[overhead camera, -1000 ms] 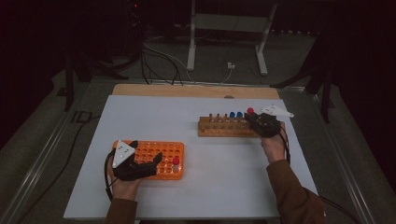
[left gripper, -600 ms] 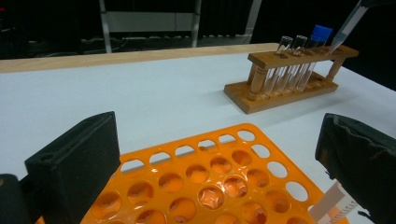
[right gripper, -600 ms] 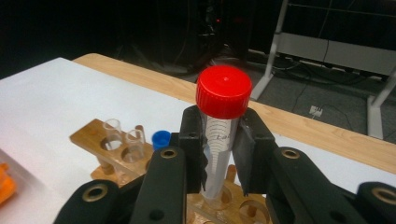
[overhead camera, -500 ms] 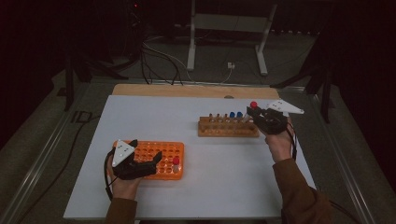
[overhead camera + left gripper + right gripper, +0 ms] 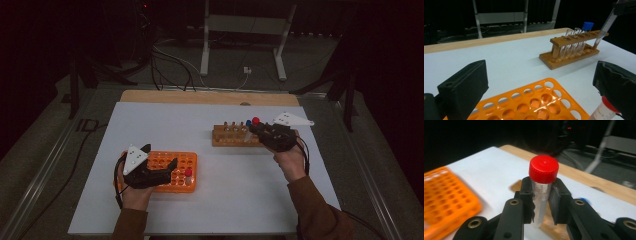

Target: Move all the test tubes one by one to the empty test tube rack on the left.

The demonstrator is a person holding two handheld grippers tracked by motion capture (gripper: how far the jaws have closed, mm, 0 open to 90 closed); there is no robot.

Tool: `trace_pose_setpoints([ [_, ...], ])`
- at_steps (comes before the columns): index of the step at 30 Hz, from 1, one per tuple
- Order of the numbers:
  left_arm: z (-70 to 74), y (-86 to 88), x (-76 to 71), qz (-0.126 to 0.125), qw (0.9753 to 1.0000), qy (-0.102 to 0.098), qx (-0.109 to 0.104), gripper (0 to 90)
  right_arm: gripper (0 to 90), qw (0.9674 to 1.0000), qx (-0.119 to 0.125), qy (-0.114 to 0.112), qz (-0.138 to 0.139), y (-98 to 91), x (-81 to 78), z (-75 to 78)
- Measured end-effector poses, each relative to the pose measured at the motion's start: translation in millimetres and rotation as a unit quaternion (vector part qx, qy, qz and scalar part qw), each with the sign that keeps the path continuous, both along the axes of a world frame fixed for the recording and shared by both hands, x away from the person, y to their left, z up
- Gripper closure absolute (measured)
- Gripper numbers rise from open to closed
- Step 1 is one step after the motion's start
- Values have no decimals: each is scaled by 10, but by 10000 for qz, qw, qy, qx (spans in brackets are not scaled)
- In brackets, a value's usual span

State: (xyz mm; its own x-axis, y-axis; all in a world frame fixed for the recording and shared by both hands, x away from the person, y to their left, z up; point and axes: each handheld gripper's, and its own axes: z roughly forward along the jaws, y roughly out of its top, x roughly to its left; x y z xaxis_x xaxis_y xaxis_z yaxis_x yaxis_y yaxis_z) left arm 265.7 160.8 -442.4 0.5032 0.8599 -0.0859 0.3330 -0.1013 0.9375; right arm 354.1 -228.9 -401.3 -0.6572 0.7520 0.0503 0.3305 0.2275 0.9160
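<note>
Item one: your right gripper (image 5: 256, 129), held above the right end of the wooden rack (image 5: 235, 136), jaws clamped on a clear red-capped tube (image 5: 543, 183); in the right gripper view the two pads press the tube just under its cap, and the tube hangs roughly upright between them. In the left gripper view that same tube slants down from the top right corner, its tip just beside the rack's far end and lifted free of the holes. Item two: the wooden rack, standing on the white table sheet (image 5: 235, 200) right of centre, carrying several clear tubes in a row, one with a blue cap (image 5: 587, 26). Item three: your left gripper (image 5: 159, 160), resting over the orange rack (image 5: 185, 160) near the front left of the sheet, jaws spread wide with nothing between them; the left gripper view shows one black pad (image 5: 465, 87) at each side and the rack's empty holes below. Item four: a second red-capped tube (image 5: 188, 176) standing in the orange rack near its right edge, just beside your left gripper's right jaw. The two racks sit well apart.
</note>
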Motion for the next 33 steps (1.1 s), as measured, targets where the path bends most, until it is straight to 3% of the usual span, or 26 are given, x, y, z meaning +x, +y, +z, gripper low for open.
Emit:
trace_pose_setpoints([
  [4, 55, -105, 22, -94, 9998, -79, 137, 6, 747, 9993, 42, 35, 372, 218, -60, 7],
  [12, 160, -376, 124, -399, 9988, -144, 251, 6, 747, 9971, 152, 87, 734, 488, -112, 13],
  [23, 167, -600, 223, -718, 9966, -5, 412, 65, 746, 9928, 227, 198, 1161, 871, -172, 36],
  [26, 158, -618, 226, -825, 9956, -12, 454, 179, 746, 9914, 205, 211, 1273, 986, -195, 38],
  [27, 157, -626, 228, -847, 9953, -6, 460, 179, 746, 9914, 205, 211, 1273, 986, -195, 38],
  [29, 158, -633, 230, -876, 9949, -27, 495, 314, 746, 9904, 182, 235, 1348, 1056, -207, 27],
  [31, 159, -640, 234, -964, 9941, -43, 491, 359, 746, 9901, 186, 246, 1368, 1077, -212, 24],
  [32, 158, -643, 237, -1016, 9936, -40, 484, 467, 746, 9894, 200, 263, 1411, 1112, -218, 20],
  [33, 158, -647, 242, -1070, 9929, -42, 512, 467, 746, 9894, 200, 263, 1411, 1112, -218, 20],
])
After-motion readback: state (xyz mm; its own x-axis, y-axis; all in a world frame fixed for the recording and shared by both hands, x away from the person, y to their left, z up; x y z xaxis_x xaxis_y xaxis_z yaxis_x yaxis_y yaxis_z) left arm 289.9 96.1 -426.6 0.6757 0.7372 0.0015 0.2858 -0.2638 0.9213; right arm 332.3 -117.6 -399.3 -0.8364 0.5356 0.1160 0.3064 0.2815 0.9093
